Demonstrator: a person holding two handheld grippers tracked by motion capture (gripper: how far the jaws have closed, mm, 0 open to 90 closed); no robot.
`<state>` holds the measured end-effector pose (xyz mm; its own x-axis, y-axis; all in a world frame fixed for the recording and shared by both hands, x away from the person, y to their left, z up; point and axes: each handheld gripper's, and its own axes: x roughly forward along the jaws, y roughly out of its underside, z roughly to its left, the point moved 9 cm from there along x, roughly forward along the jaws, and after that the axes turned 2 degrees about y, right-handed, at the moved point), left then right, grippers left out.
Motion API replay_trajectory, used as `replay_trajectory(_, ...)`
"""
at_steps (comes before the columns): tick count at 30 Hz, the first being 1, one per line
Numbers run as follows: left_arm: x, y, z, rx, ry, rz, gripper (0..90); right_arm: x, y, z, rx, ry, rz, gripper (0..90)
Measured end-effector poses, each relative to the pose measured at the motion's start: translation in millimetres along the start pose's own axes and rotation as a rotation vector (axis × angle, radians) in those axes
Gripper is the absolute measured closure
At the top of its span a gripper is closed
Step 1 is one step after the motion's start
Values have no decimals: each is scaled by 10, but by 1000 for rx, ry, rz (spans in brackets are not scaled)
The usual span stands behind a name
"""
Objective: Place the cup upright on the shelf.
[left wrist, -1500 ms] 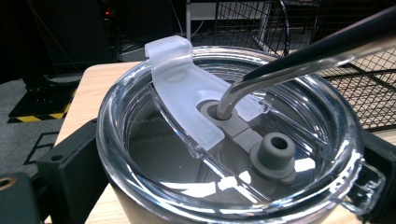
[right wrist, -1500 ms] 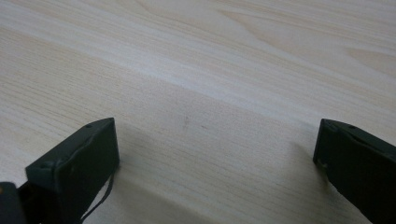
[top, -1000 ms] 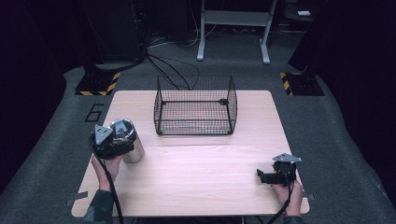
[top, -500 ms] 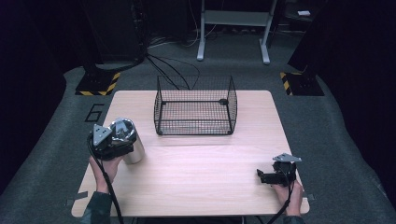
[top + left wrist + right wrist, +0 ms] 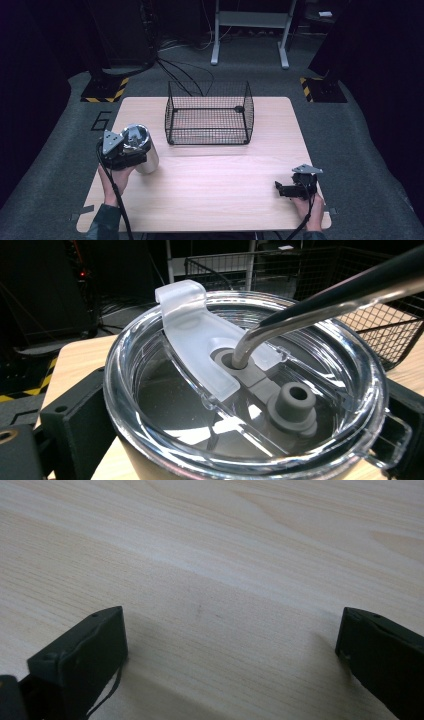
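Dark room with grey carpeted floor (image 5: 45, 165) and a light wooden desk (image 5: 220, 180) at centre, seen from above. Left gripper (image 5: 131, 154) at the desk's left edge, its fingers (image 5: 75, 415) clamped on either side of a steel tumbler (image 5: 142, 150), upright near that edge; in the left gripper view, black finger faces pressed against the tumbler wall just below the rim. Clear plastic lid (image 5: 240, 405) seated on the tumbler, with a frosted sliding tab (image 5: 200, 335) across its top, a grey rubber plug (image 5: 292, 407) beside it, and a bent metal straw (image 5: 320, 300) entering through a hole in the lid and leaning out toward the upper right. Person's left hand (image 5: 112, 181) under the gripper, cable (image 5: 120, 210) trailing back toward the lower edge. Right gripper (image 5: 281, 190) near the desk's right front corner, well apart from the tumbler; fingers (image 5: 82, 655) spread wide with bare wood grain between them, held by nothing but the person's right hand (image 5: 310, 212). Black wire basket (image 5: 210, 135) standing toward the far middle of the desk, between the two grippers and behind both, open at the top. Yellow-black striped floor markers (image 5: 105, 92) and a metal stand (image 5: 250, 25) beyond the far edge.
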<state>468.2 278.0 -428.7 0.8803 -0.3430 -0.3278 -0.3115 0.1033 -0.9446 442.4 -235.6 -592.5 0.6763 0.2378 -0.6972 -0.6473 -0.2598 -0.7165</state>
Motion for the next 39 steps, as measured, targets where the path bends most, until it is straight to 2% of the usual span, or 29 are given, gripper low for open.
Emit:
replay_trajectory(12, 0, -161, -143, 14, 48, -1, 37, 1, -1, 0, 0, 1, -1, 0)
replay_trajectory(19, 30, -288, -264, 24, 93, -4, 37, 1, -1, 0, 0, 0, -1, 0)
replay_trajectory(39, 209, -632, -610, 91, 181, -7, 37, -1, 2, 1, 0, -1, 1, 0)
